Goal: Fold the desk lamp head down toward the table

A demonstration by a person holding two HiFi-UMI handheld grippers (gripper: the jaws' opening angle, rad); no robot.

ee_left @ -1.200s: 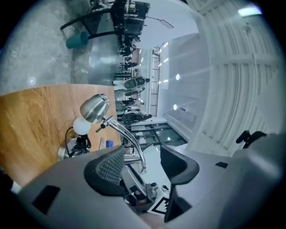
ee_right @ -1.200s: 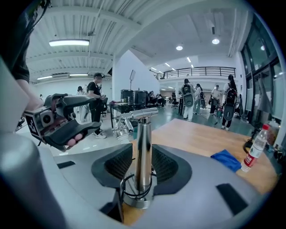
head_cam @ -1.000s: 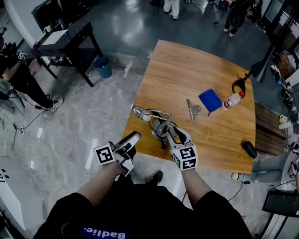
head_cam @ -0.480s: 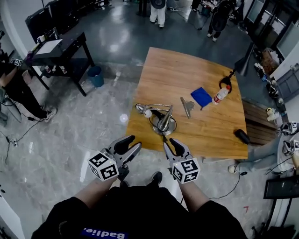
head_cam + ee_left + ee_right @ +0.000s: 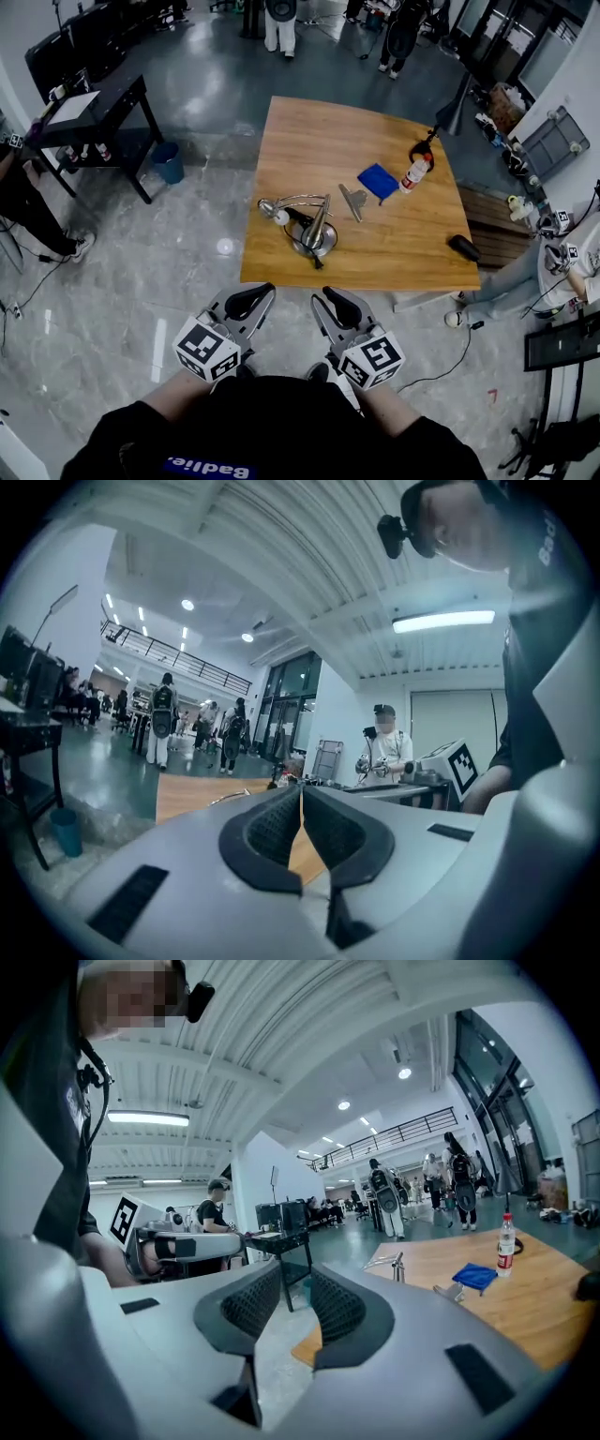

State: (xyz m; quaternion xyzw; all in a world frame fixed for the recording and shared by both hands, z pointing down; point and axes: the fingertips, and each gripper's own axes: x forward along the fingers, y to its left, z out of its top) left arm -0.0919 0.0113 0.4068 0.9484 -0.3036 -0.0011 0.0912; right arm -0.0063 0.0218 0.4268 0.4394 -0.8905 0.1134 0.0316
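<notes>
The desk lamp (image 5: pixel 305 225) sits near the front left edge of the wooden table (image 5: pixel 394 253), its arm folded low over the round base and its bulb head (image 5: pixel 277 215) down at the left. Both grippers hang off the table, close to my body and well short of the lamp. My left gripper (image 5: pixel 261 295) (image 5: pixel 301 799) has just been closing; its pads meet with nothing between them. My right gripper (image 5: pixel 323 298) (image 5: pixel 286 1302) stands open, its jaws having narrowed slightly, and holds nothing. The right gripper view shows the lamp (image 5: pixel 398 1265) far ahead on the table.
On the table lie a metal clip (image 5: pixel 353 200), a blue cloth (image 5: pixel 378 180), a plastic bottle (image 5: pixel 412 172) and a dark object (image 5: pixel 463 247) at the right edge. A black side table (image 5: pixel 94 103) and a blue bin (image 5: pixel 169 161) stand left. People stand beyond.
Both grippers have drawn back from the lamp and the table edge toward my body. The left gripper's jaws have gone from wide open to shut. The lamp stays folded on the table.
</notes>
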